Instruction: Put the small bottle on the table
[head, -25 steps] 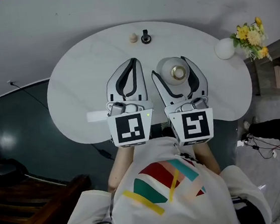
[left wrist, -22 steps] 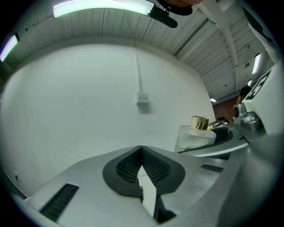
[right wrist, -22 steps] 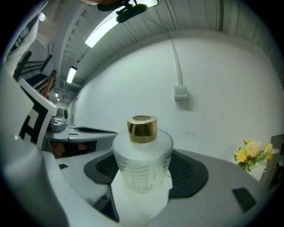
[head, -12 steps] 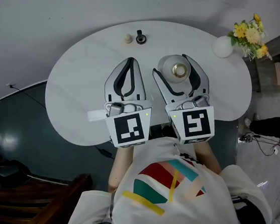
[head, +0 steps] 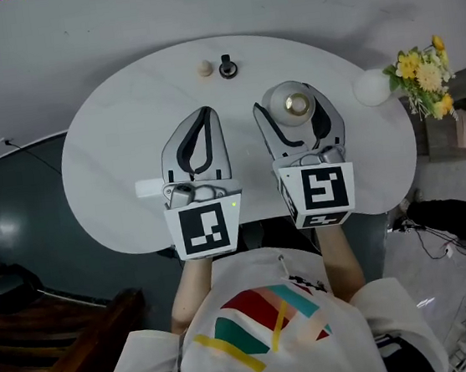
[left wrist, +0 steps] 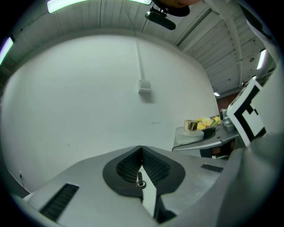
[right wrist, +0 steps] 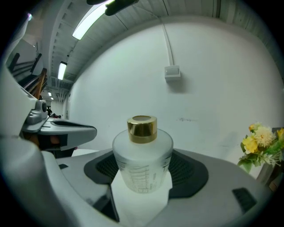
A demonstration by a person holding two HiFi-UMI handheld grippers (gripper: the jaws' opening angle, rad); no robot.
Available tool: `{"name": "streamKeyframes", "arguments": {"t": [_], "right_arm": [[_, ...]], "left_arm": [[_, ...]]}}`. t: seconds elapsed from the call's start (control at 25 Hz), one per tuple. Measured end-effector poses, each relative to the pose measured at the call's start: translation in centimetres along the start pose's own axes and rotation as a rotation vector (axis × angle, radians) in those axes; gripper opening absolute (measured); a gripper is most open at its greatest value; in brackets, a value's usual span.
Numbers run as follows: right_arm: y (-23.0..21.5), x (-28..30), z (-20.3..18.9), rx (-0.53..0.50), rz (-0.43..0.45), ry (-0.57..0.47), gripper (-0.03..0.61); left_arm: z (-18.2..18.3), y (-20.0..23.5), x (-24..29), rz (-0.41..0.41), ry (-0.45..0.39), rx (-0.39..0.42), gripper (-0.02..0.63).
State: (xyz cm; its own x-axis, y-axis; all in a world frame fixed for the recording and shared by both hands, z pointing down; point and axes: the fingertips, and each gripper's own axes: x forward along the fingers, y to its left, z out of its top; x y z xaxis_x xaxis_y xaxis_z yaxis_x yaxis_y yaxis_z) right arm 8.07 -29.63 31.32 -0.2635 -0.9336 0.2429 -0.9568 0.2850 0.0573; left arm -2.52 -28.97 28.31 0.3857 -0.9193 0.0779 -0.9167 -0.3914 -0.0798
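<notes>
Bottle [right wrist: 142,159], frosted glass so likely slick and breakable, sits clamped at its body in my right gripper [head: 290,105] over the table [head: 118,144], my left gripper [left wrist: 141,148] closed on nothing

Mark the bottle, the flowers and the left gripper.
bottle [right wrist: 142,162]: right gripper view, on its frosted body.
flowers [head: 424,76]: head view, on the yellow blooms.
left gripper [head: 204,111]: head view, where its two fingertips meet.
</notes>
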Motion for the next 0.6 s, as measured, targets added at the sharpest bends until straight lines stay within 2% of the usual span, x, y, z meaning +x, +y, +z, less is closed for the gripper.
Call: {"name": "streamKeyframes", "arguments": {"t": [0.6], "right_arm": [[-5.9, 10.6, -7.7, 0.024, 0.002, 0.209, 0.333]], "left_arm": [[-4.8, -0.9, 5.7, -0.020, 0.098, 0.005, 0.017]]}}
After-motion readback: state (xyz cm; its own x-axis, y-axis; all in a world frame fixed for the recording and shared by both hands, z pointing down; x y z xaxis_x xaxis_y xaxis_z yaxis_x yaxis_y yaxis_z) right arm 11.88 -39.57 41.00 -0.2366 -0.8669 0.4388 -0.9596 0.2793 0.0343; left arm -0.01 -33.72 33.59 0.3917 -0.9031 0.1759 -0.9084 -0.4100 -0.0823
